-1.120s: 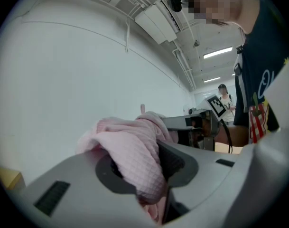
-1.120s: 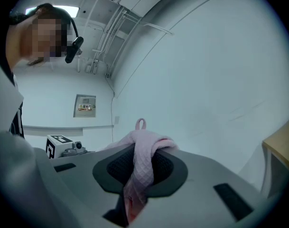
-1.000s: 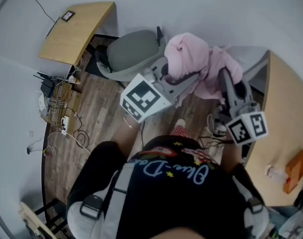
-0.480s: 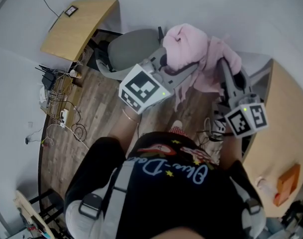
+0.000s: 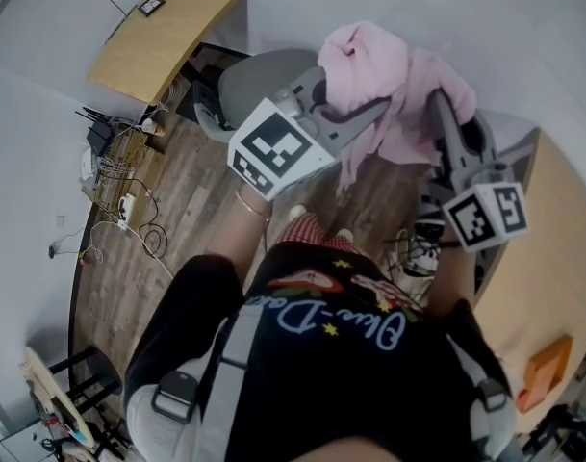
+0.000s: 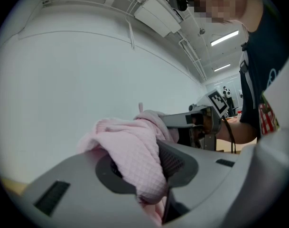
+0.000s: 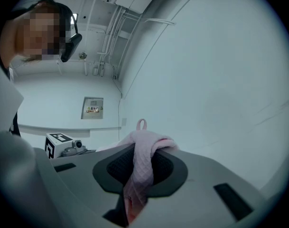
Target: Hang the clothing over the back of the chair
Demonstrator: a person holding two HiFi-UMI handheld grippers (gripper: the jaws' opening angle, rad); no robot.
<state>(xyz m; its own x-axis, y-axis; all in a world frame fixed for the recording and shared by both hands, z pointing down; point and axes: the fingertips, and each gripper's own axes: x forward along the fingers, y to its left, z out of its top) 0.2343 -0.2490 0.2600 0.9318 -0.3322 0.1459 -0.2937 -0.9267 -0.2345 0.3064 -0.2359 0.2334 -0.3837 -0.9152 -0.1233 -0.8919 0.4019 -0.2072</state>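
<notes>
A pink quilted garment [image 5: 394, 89] hangs bunched in the air between both grippers, in front of the person. My left gripper [image 5: 369, 114] is shut on its left part; in the left gripper view the pink cloth [image 6: 137, 163] is pinched between the grey jaws. My right gripper [image 5: 435, 104] is shut on the right part, and the right gripper view shows a fold of the garment [image 7: 139, 170] with a small hanging loop [image 7: 141, 124] clamped in the pads. The grey chair [image 5: 259, 80] stands just left of the garment, beneath the left gripper's tip.
A wooden desk [image 5: 163, 41] stands at the upper left with cables and a power strip [image 5: 124, 210] on the wood floor beside it. Another wooden table [image 5: 543, 287] runs along the right, with an orange object [image 5: 540, 378] on it. White walls lie ahead.
Both grippers have carried the pink garment upward and slightly away in the head view, closer to the grey chair. Their grip on the cloth is unchanged.
</notes>
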